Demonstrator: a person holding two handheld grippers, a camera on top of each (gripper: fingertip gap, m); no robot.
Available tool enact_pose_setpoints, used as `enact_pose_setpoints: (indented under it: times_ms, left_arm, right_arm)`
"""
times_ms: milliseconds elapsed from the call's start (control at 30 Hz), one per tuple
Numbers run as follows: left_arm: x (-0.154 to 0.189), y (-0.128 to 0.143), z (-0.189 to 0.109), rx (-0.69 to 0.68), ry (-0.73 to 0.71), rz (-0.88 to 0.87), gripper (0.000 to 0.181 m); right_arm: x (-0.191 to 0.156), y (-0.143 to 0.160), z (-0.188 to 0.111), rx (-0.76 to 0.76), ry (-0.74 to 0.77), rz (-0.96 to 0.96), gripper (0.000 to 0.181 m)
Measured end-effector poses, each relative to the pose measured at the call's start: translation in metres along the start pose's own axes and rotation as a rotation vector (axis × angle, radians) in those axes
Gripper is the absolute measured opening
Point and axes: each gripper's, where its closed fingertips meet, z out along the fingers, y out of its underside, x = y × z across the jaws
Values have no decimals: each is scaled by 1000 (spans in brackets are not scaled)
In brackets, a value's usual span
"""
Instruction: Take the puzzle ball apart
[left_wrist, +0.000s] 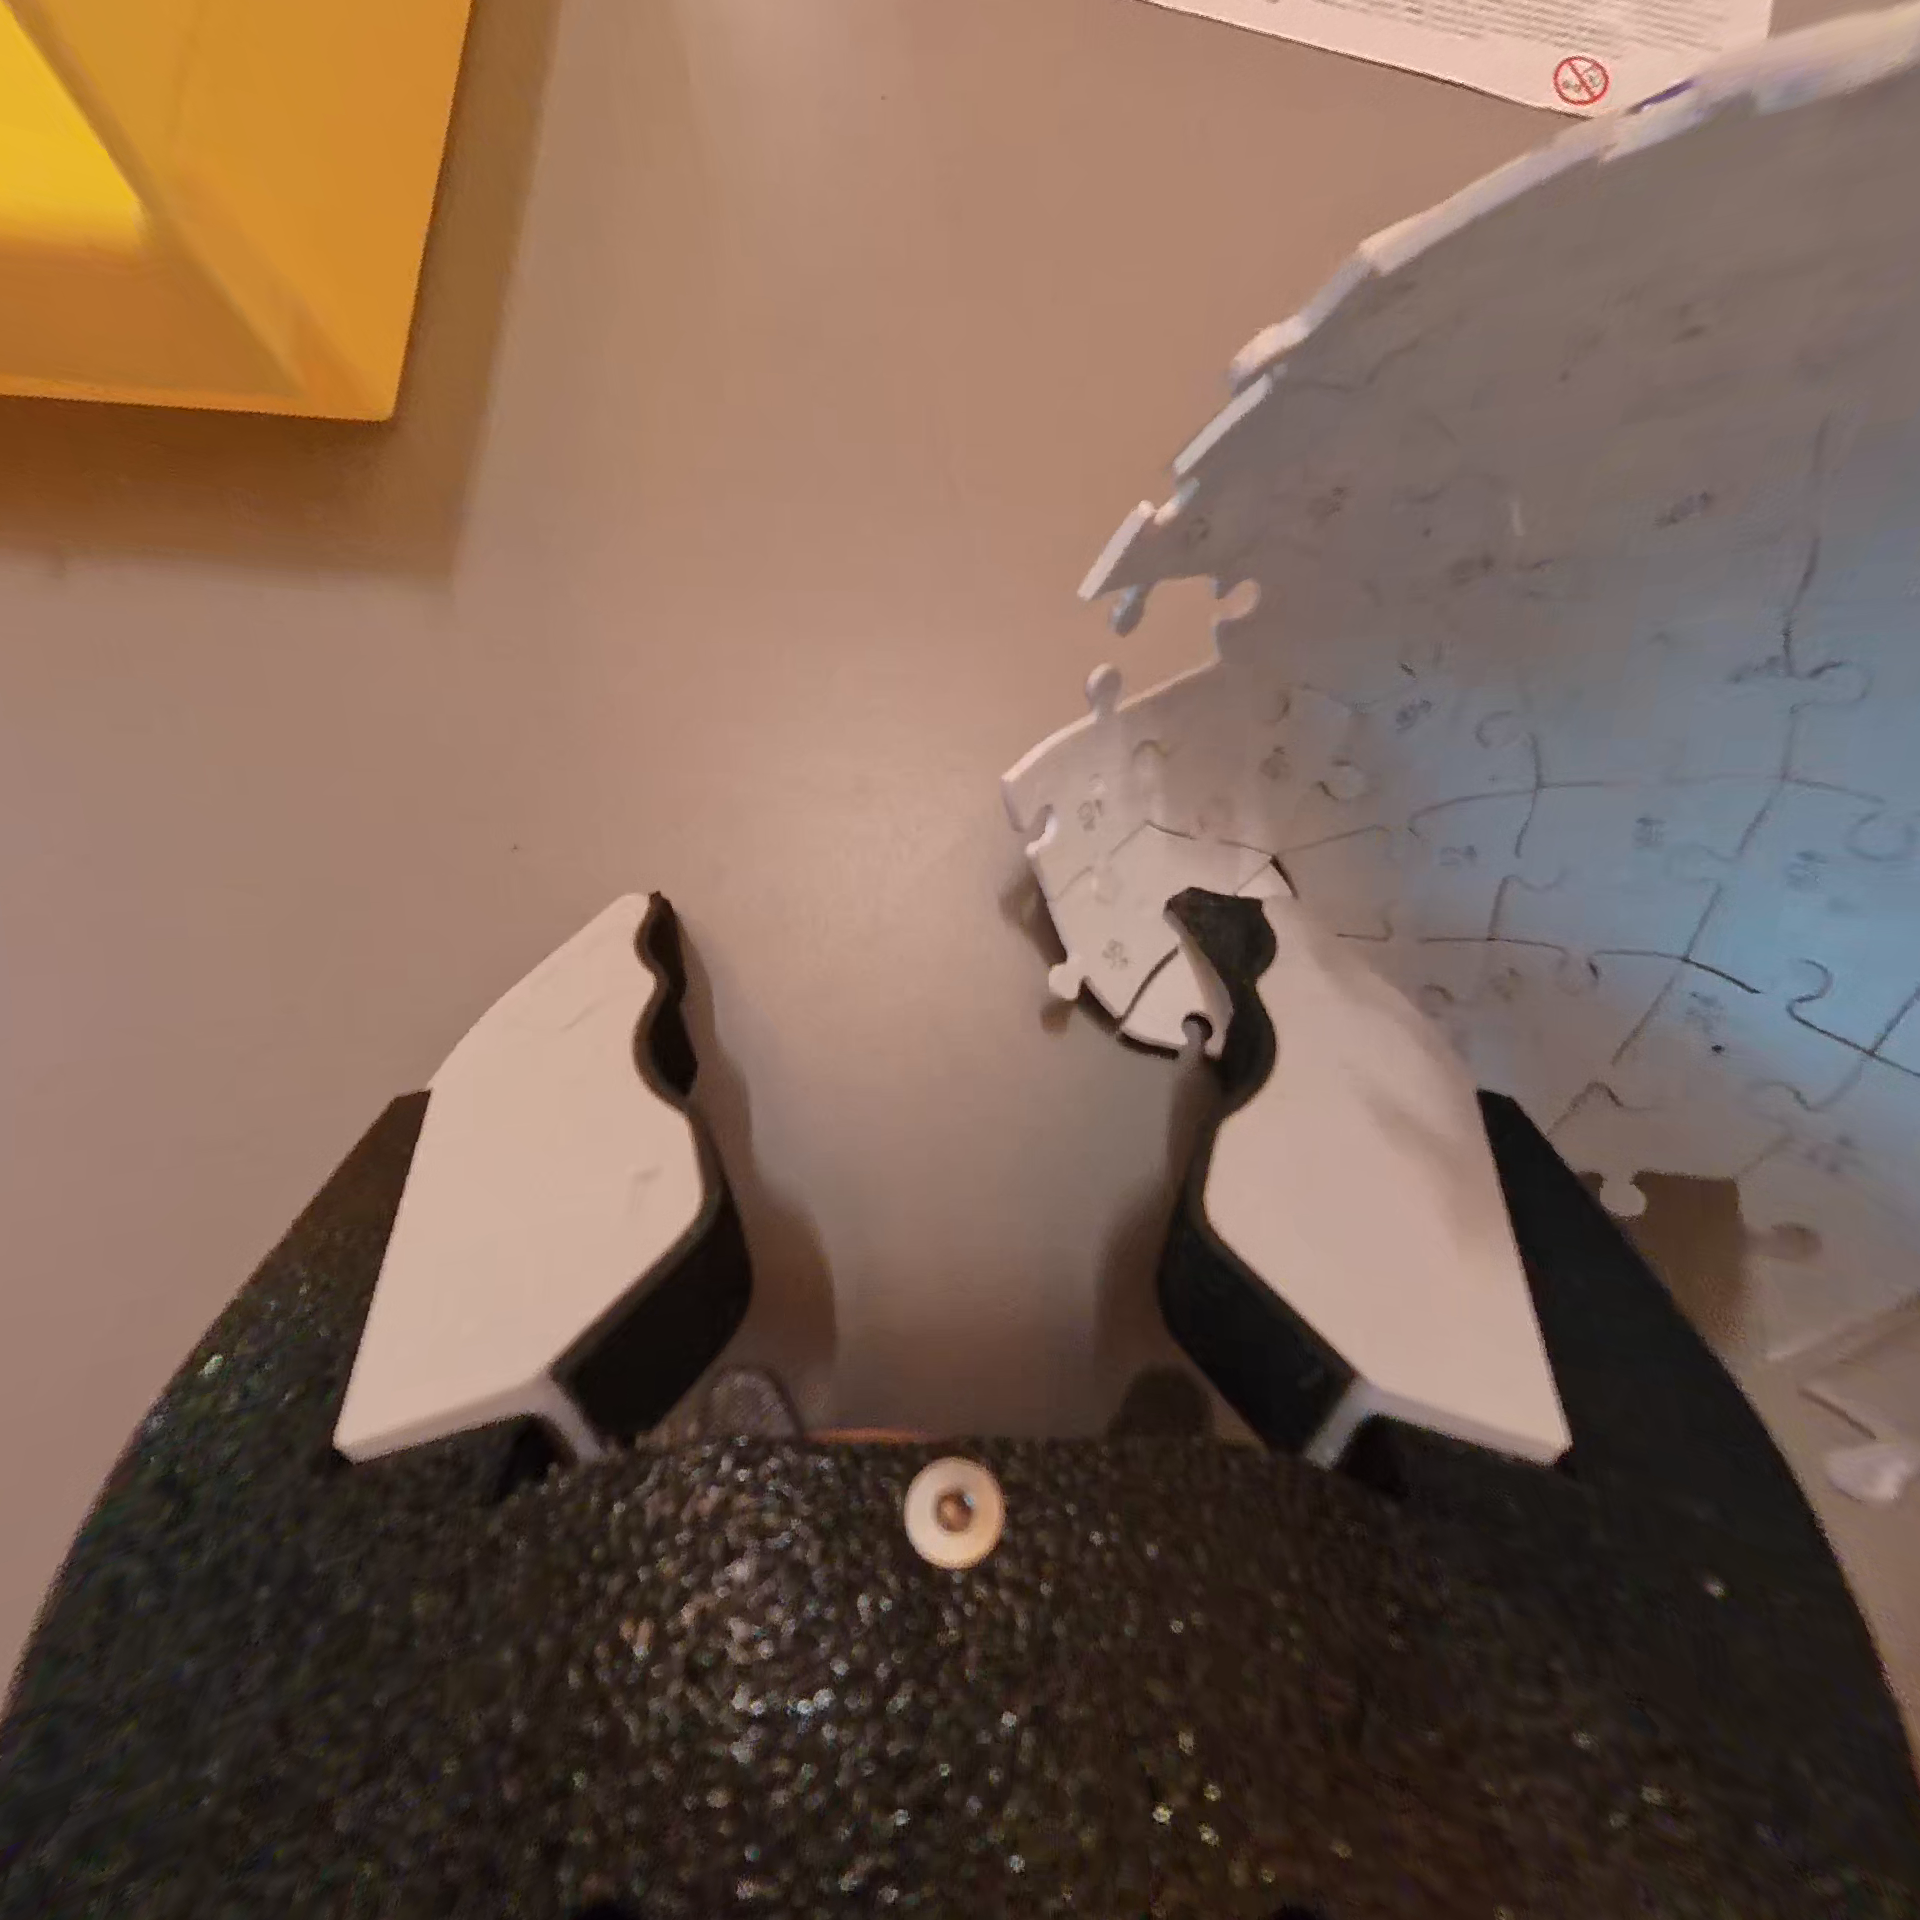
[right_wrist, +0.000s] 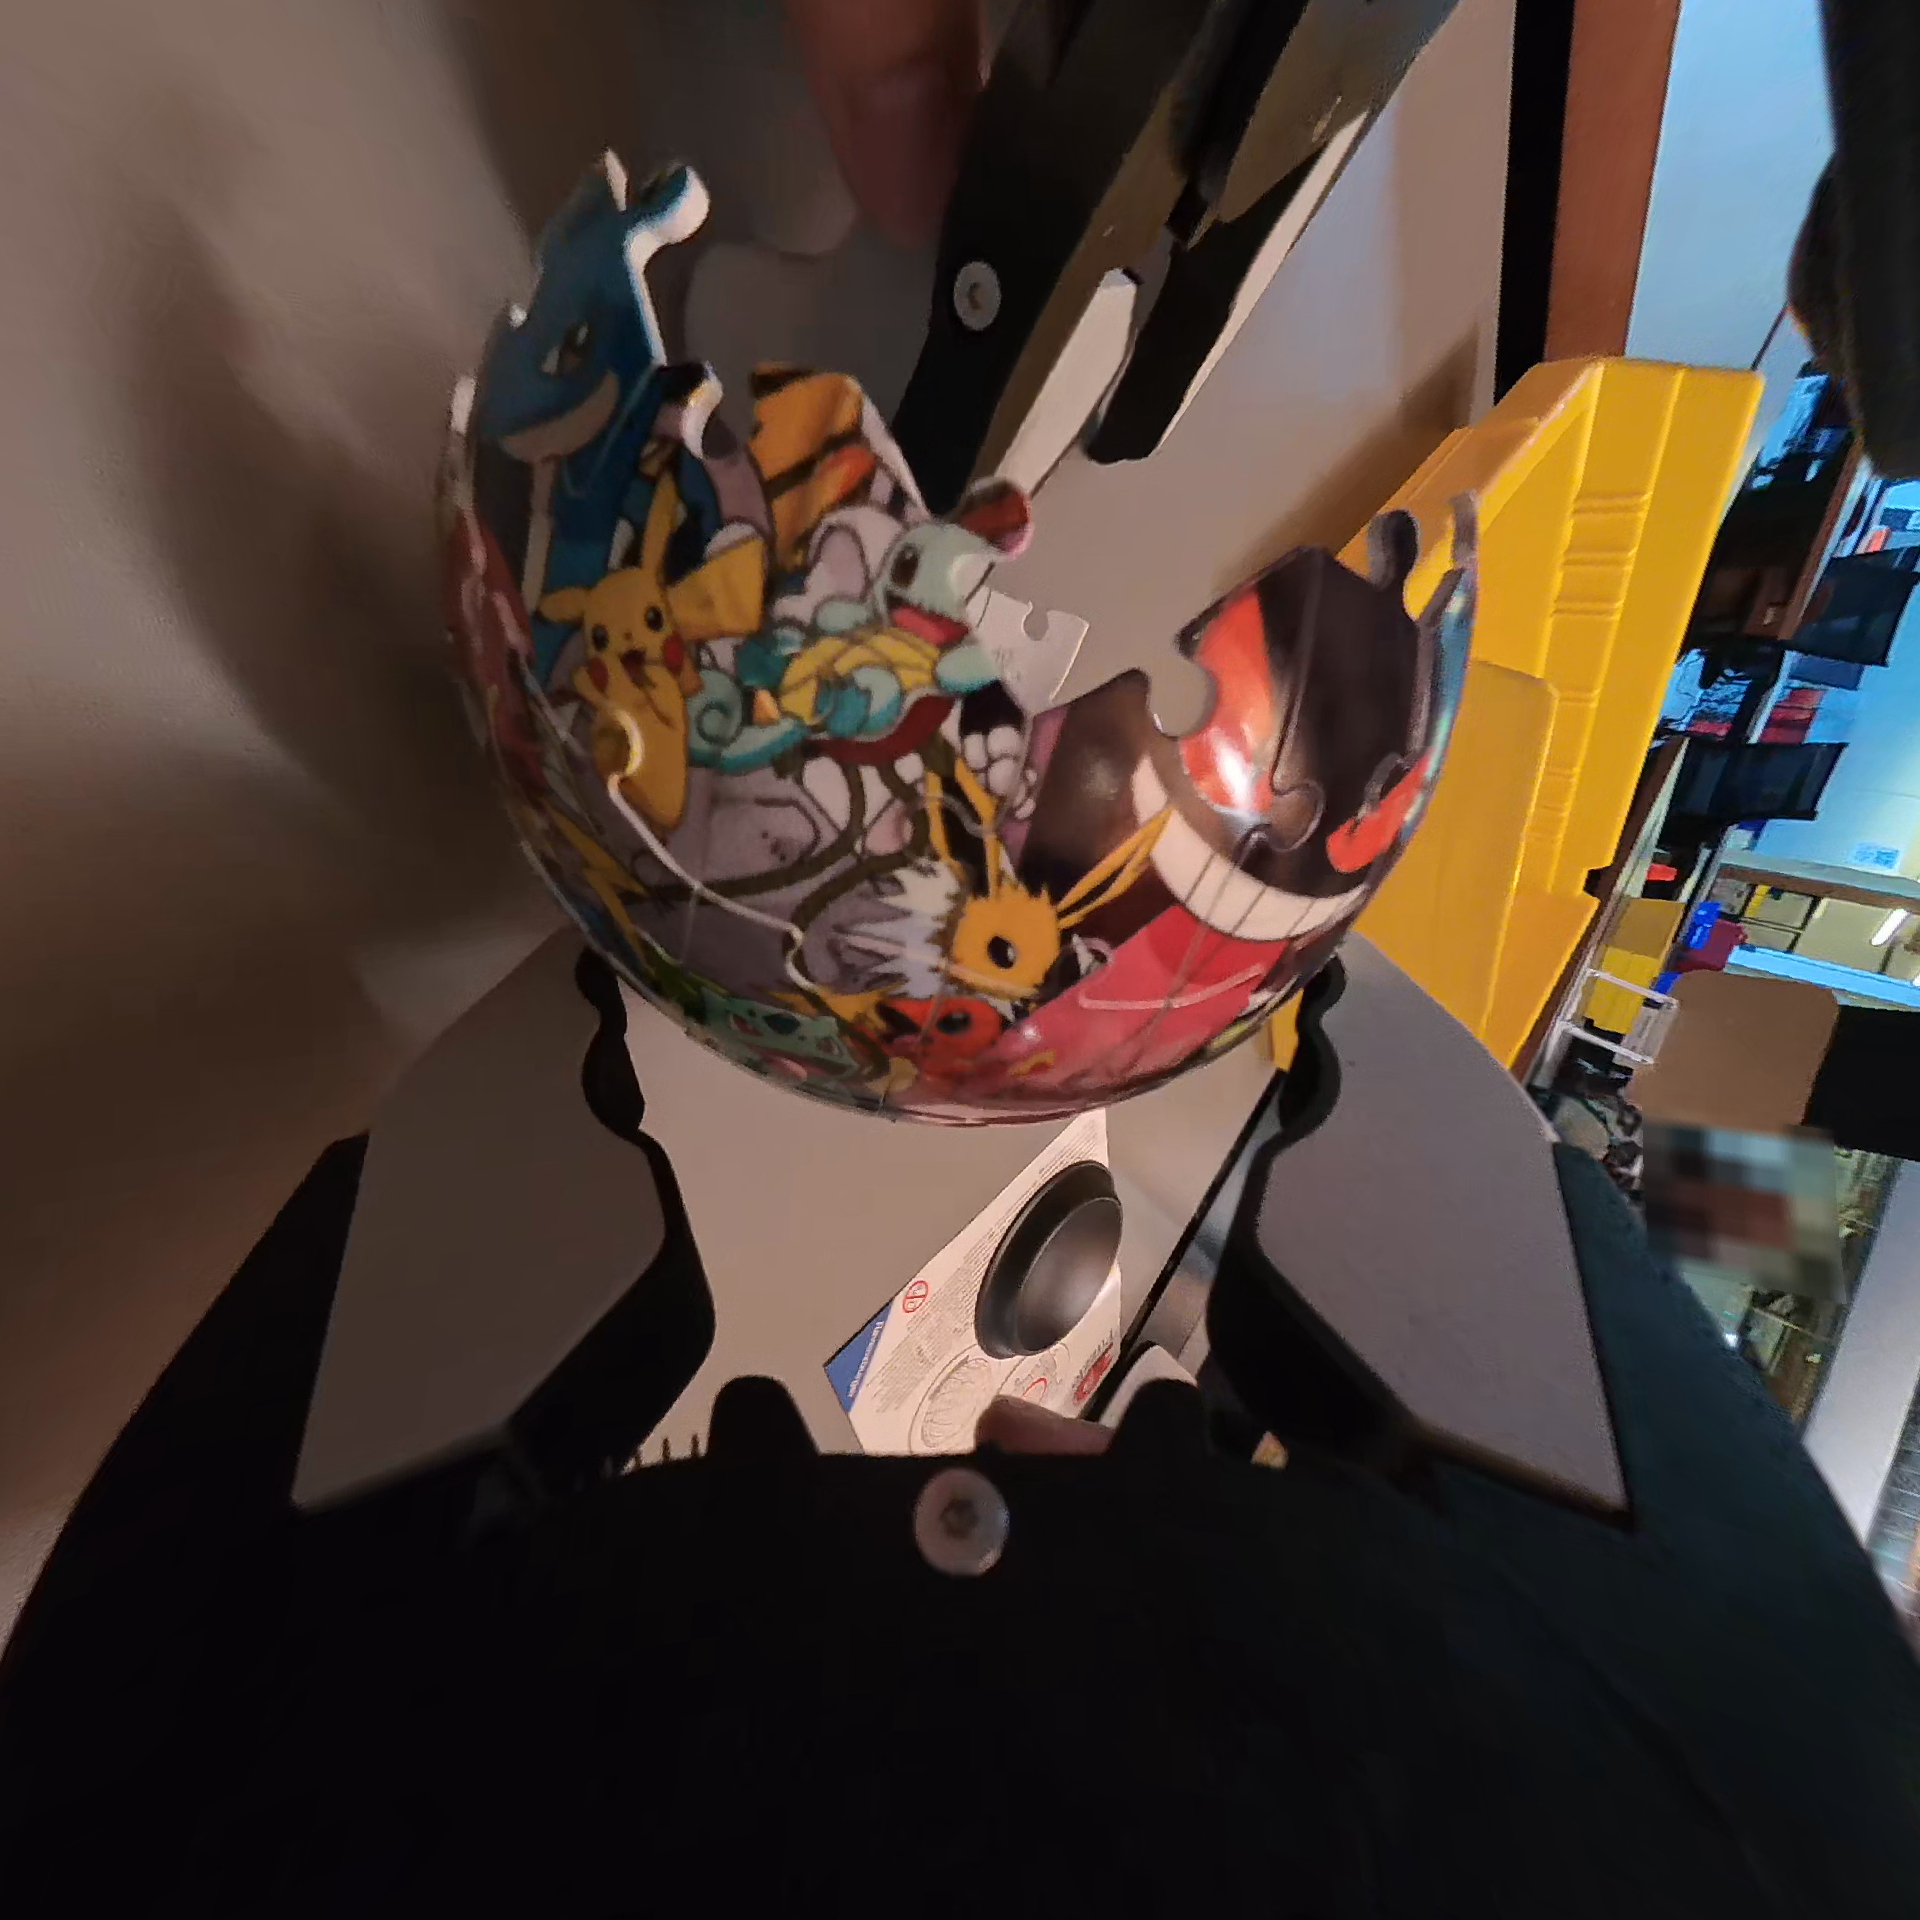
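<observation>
The left gripper (left_wrist: 930, 971) is seen from its own camera pointing down at a pale tabletop (left_wrist: 810, 520), its two white fingers spread wide apart with nothing between them. Its right-hand fingertip (left_wrist: 1221, 935) is pressed against the ragged lower rim of the puzzle ball (left_wrist: 1558, 748), where a few white pieces are bent out of line (the blank inner side of the shell is turned toward this camera). Bare table is left open between the fingers and ahead of them. A yellow bin (left_wrist: 208, 208) is seen at the upper left, well apart from the ball, and the corner of a printed sheet (left_wrist: 1455, 42) at the top edge.

From the right wrist view, the right gripper (right_wrist: 956, 997) is held beneath the ball (right_wrist: 883, 779), the fingers spread to about the ball's width. The rounded underside is cradled between the two tips; whether both tips are truly touching it cannot be told. The ball is seen here as an open, coloured shell, with a deep notch cut into its upper rim and jagged tabs standing up on either side. The left gripper (right_wrist: 1049, 520) is seen reaching in from above, its tip at the notch, where one pale piece (right_wrist: 1029, 639) is sticking out. Below the ball a printed sheet (right_wrist: 935, 1340) is lying on the table with a dark round stand (right_wrist: 1055, 1273) on it. A yellow bin (right_wrist: 1579, 675) stands just behind the ball on the right.
</observation>
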Motion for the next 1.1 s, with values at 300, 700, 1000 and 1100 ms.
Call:
enact_pose_setpoints:
  times_ms: [300, 700, 1000, 1100]
  left_arm:
    - [6, -3, -3, 22, -7, 72, 92]
    - [12, -4, -8, 11, -14, 133, 89]
    - [18, 3, -8, -15, 36, 172, 90]
    - [17, 4, -7, -8, 53, 162, 91]
  right_arm:
    - [-9, -9, -10, 37, 134, -68, 121]
    - [-8, -8, -12, 34, 158, -69, 117]
    - [-6, -8, -8, 72, 68, 4, 118]
    - [-6, -8, -7, 87, 25, 29, 118]
